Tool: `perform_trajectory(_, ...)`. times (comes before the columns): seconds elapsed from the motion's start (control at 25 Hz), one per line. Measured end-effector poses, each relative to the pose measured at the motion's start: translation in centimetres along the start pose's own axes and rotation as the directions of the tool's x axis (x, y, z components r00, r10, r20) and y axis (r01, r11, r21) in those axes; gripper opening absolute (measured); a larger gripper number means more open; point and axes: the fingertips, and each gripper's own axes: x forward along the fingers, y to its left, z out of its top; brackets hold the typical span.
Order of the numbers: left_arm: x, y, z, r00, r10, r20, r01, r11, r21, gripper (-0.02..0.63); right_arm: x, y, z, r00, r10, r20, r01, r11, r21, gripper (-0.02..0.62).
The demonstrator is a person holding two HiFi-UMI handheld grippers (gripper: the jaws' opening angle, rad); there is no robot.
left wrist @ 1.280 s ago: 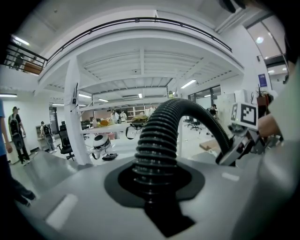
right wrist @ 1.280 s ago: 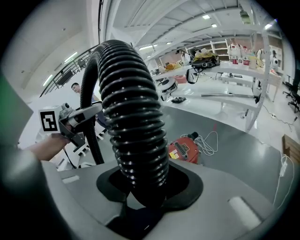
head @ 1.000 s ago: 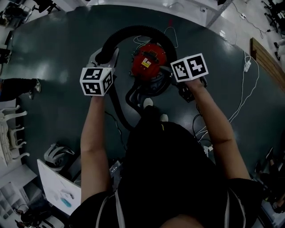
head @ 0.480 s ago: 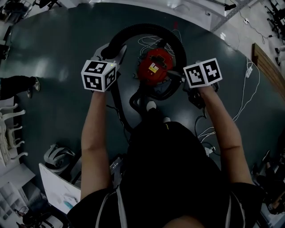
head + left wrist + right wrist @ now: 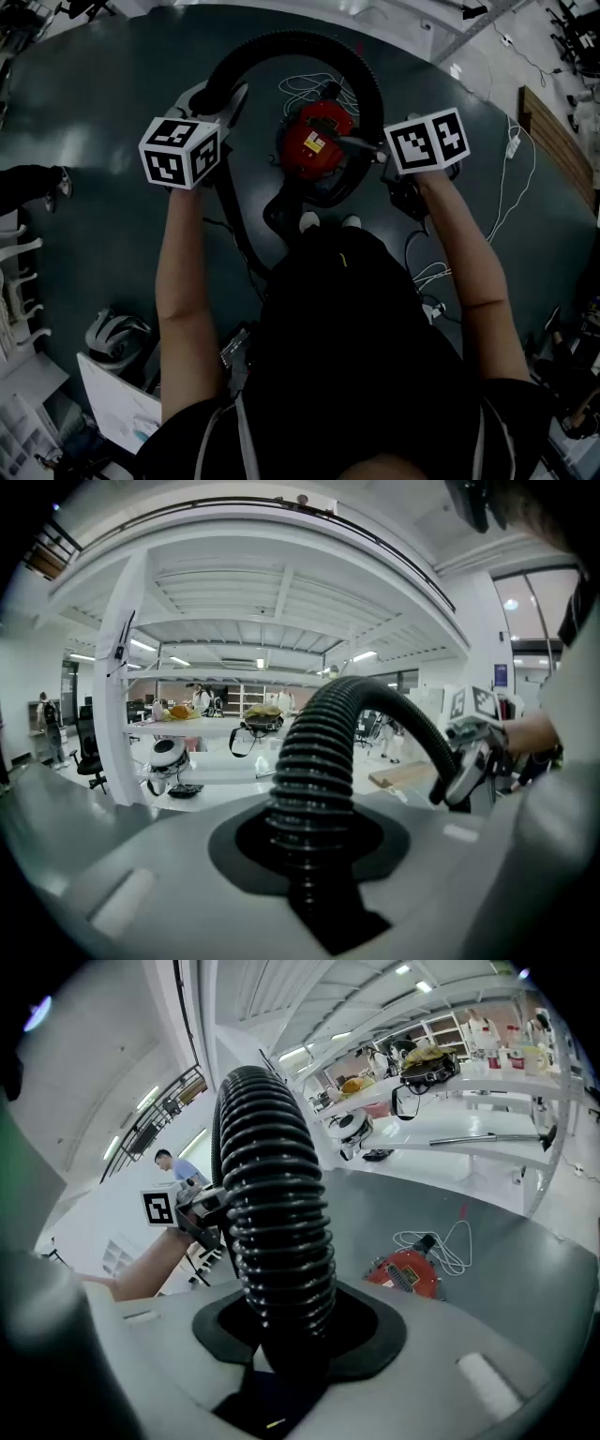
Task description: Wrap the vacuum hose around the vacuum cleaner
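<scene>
Vacuum hose [image 5: 298,39]: arches from nine o'clock over twelve to three o'clock of the red vacuum cleaner [image 5: 314,141] on the floor [image 5: 103,103].
Left claw [image 5: 223,101]: clamped on the hose, anchoring one end of the loop.
Right claw [image 5: 373,150]: gripping the hose too, likely to guide it round the body.

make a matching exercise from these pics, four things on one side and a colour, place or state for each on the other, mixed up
1 vacuum hose
2 vacuum cleaner
3 coiled white cable
4 right gripper

A red, standing on the floor
B shut on the hose
C black and ribbed, bent in an arch
D in loose loops beyond the cleaner

Pairs: 1-C, 2-A, 3-D, 4-B
</scene>
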Motion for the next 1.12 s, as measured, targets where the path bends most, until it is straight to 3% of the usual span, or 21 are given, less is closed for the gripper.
perform_trajectory(0.2,-1.6,0.1,2.6,1.0,0.011,0.01,-0.011,1.0,0.014,0.114,-1.3,1.7,1.2,0.999,0.054,-0.001,-0.054,0.998,-0.039,0.149)
perform_trajectory(0.44,-3.1,0.1,5.2,0.996,0.076,0.04,-0.076,0.997,-0.002,0.114,-3.1,2.6,4.1,0.994,0.105,0.026,-0.102,0.99,-0.101,0.149)
perform_trajectory(1.12,-5.7,-0.4,10.8,0.976,0.208,0.067,-0.21,0.978,0.015,0.114,-5.7,4.6,8.6,0.96,0.258,0.108,-0.242,0.96,-0.14,0.15)
